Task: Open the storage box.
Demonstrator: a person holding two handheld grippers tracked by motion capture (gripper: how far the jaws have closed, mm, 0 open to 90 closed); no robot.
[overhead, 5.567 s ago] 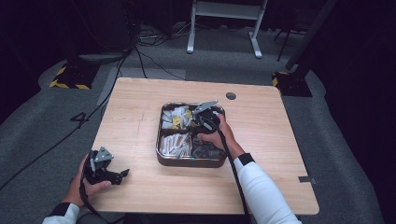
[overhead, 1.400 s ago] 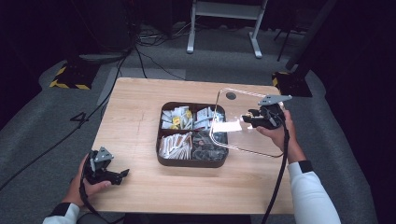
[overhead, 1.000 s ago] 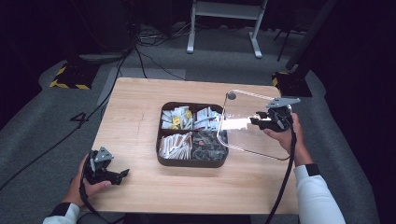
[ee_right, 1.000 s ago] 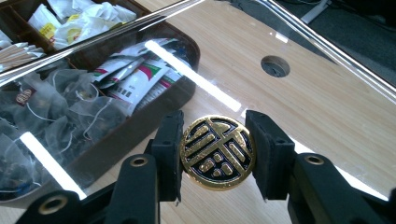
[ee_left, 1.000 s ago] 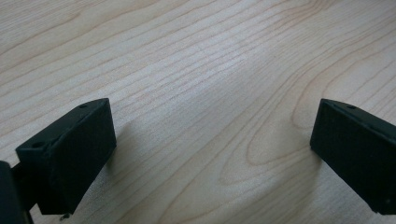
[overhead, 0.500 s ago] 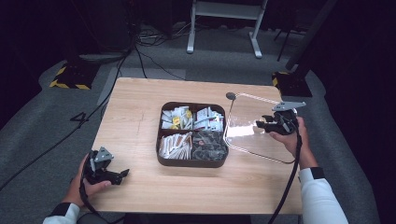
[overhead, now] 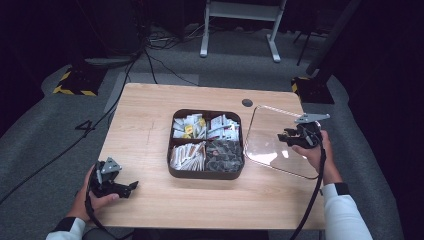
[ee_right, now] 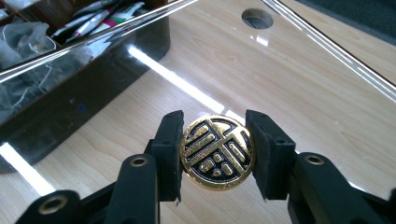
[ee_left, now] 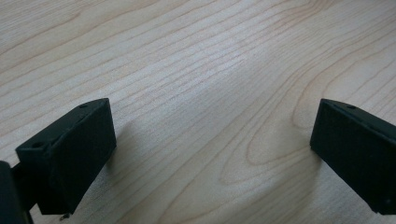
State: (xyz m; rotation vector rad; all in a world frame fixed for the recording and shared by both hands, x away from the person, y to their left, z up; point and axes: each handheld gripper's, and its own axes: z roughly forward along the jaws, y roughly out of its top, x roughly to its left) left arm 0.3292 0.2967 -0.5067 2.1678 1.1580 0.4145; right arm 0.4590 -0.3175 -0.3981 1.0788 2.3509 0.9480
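We hold the right gripper over the right part of the wooden bench, and its jaws are closed about half way on the round gold-and-black knob of a clear lid; in the right gripper view the two black pads press on the left and right edge of this knob. The lid hangs from the knob, a little tilted, just to the right of the dark tray, and its near left edge lies over the rim of the tray in the right gripper view, so we cannot tell if they touch there. Through the clear lid we see the wood grain and the round cable hole of the bench. The tray is open and stands in the middle of the bench; it has four compartments, with white and yellow sachets in the far left one, more sachets in the far right one, long paper sticks in the near left one and grey mesh bags in the near right one. Our left gripper rests at the near left corner of the bench, well apart from the tray, and its jaws stand wide open with only bare wood between them.
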